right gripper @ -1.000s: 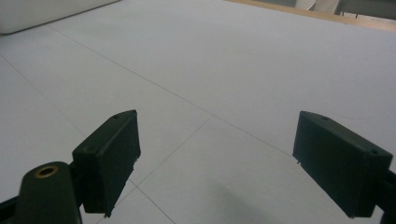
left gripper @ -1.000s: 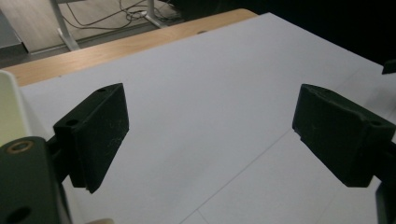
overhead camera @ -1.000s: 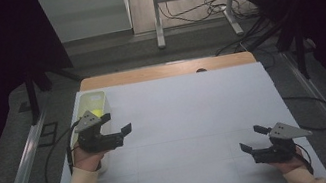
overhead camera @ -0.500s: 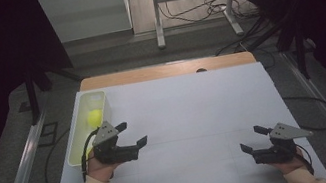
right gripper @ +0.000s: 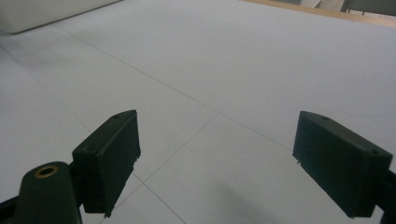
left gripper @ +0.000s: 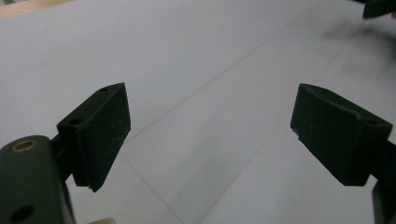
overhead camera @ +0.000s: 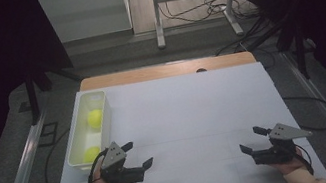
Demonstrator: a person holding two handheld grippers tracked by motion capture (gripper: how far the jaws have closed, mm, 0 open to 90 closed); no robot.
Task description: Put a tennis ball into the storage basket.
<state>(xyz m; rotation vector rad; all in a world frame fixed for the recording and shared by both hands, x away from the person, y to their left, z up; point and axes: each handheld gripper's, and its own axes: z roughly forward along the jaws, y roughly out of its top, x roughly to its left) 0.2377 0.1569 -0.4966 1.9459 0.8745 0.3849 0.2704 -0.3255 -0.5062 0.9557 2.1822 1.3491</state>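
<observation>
A white tray (overhead camera: pixel 73 137) lies along the left edge of the white table sheet (overhead camera: pixel 190 112). Two yellow balls rest in it, one mid-tray (overhead camera: pixel 95 118) and one at the near end (overhead camera: pixel 92 154). Just right of the tray's near end, low over the sheet, my left gripper (overhead camera: pixel 137 154) is open; its jaws have just been closing a little, with nothing between them. In the left gripper view, bare sheet lies between the left gripper's (left gripper: pixel 210 126) jaws. At the near right, my right gripper (overhead camera: pixel 252 140) is open and empty, as the right gripper view (right gripper: pixel 215 149) confirms.
A wooden table edge (overhead camera: pixel 167 70) runs along the far side of the sheet. Beyond it stand a metal frame (overhead camera: pixel 192 10) and floor cables (overhead camera: pixel 197 11). The tray's wall (right gripper: pixel 46 11) shows top left in the right gripper view. The right gripper's tip (left gripper: pixel 379 7) shows top right in the left gripper view.
My left hand has come from over the tray's near half toward me and to the right, sinking close to the sheet. The second ball is now uncovered. The right hand has kept still.
</observation>
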